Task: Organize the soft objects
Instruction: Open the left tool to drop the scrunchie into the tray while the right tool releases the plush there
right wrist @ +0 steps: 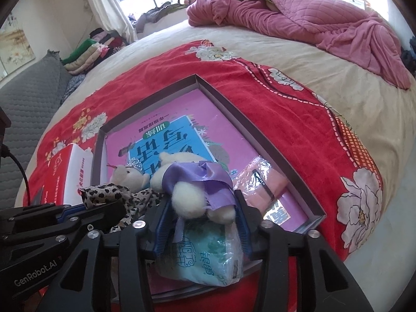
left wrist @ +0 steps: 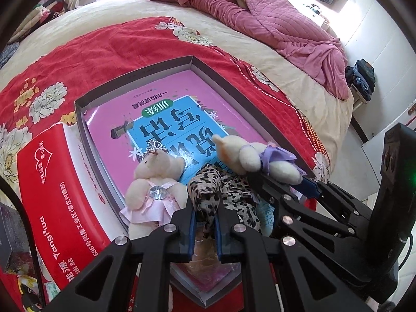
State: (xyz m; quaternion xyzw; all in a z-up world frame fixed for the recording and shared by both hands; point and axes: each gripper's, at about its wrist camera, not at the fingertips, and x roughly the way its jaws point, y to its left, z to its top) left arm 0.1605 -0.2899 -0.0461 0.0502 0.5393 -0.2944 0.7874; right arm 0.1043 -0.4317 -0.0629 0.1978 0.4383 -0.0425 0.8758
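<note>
A shallow grey box [left wrist: 213,72] lies on a red floral blanket, with a pink and blue book [left wrist: 166,119] inside. My left gripper [left wrist: 204,208] is shut on a leopard-print cloth [left wrist: 208,189] over the box's near end. My right gripper [right wrist: 201,208] is shut on a white teddy bear in a purple dress [right wrist: 192,182], held above the box; it also shows in the left wrist view [left wrist: 257,156]. A white bear in a pink dress with a tiara [left wrist: 153,182] lies in the box beside the cloth.
A red and white tissue box [left wrist: 52,182] sits left of the grey box. A pale green tissue pack [right wrist: 205,257] and a pink wrapped item [right wrist: 262,182] lie in the box. A pink quilt [right wrist: 299,13] is piled at the far side of the bed.
</note>
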